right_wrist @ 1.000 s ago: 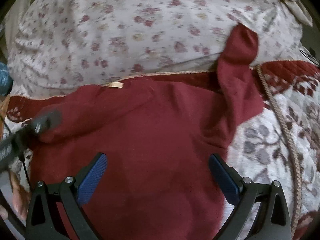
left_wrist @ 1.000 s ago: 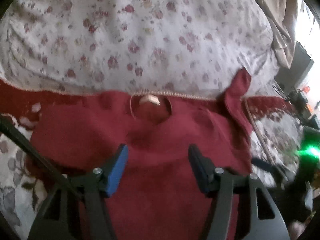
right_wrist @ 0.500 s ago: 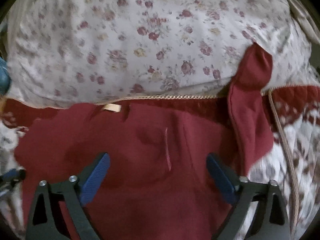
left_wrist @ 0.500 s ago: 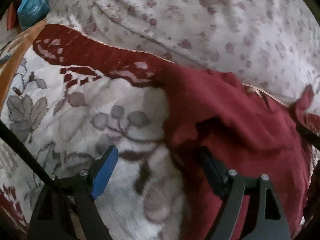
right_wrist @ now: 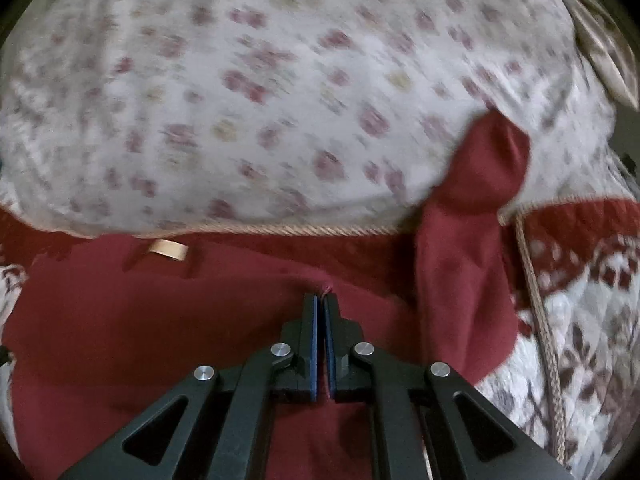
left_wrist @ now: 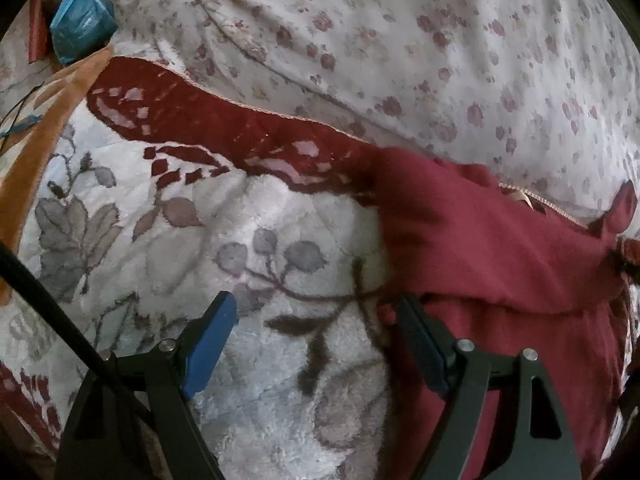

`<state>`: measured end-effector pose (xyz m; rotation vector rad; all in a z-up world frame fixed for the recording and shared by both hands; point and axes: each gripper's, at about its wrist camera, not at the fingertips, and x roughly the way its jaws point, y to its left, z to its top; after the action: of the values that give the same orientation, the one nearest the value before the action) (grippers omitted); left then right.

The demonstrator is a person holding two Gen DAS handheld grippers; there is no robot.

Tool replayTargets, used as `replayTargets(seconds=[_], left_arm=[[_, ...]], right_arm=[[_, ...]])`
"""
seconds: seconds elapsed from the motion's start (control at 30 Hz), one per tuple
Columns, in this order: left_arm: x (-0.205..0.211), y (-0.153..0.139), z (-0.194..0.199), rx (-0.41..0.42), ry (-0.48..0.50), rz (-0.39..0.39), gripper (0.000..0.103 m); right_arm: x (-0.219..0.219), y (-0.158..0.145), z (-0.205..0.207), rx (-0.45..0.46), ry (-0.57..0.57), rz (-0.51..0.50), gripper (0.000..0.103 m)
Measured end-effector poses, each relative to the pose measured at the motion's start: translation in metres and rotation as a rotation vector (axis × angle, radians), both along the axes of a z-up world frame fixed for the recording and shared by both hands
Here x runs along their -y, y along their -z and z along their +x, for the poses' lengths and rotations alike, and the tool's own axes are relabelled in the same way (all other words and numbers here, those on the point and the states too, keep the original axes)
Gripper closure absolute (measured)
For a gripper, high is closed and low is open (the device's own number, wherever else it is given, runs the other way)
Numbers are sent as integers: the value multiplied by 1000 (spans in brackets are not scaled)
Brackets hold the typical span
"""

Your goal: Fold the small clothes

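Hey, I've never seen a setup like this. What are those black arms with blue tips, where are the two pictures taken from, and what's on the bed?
Those black arms are hand-held grippers, one in each of a person's hands; no robot is involved. Each carries a wide-angle camera looking forward along its two blue-padded fingers, so each picture comes from one gripper.

In the left-hand view, the left gripper stands open over a plush floral blanket, one finger at the edge of a dark red top, holding nothing.

In the right-hand view, the right gripper is shut, seemingly pinching a fold of that top, near its neckline with the tan label. One sleeve sticks up against a flowered white pillow or duvet.
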<state>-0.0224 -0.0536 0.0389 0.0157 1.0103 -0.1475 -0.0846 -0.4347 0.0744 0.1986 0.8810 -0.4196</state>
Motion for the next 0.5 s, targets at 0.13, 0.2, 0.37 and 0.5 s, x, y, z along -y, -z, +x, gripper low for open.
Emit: replayTargets(seconds=[0.13,0.2,0.37,0.5], left_arm=[[3,-17,-9,68,2,1,22],[6,-31,-11,122,-5,-19,22],[35,-31,11,104,44,-31,21],[46,5,26,21,49,85,21]], right_arm=[[-1,10,-2,-29,-36,88,86],[-3,-1,-10,11,-7,74,60],[-38,-5,0,19,-147,140,56],[-70,21,28,-24,-220,121,56]])
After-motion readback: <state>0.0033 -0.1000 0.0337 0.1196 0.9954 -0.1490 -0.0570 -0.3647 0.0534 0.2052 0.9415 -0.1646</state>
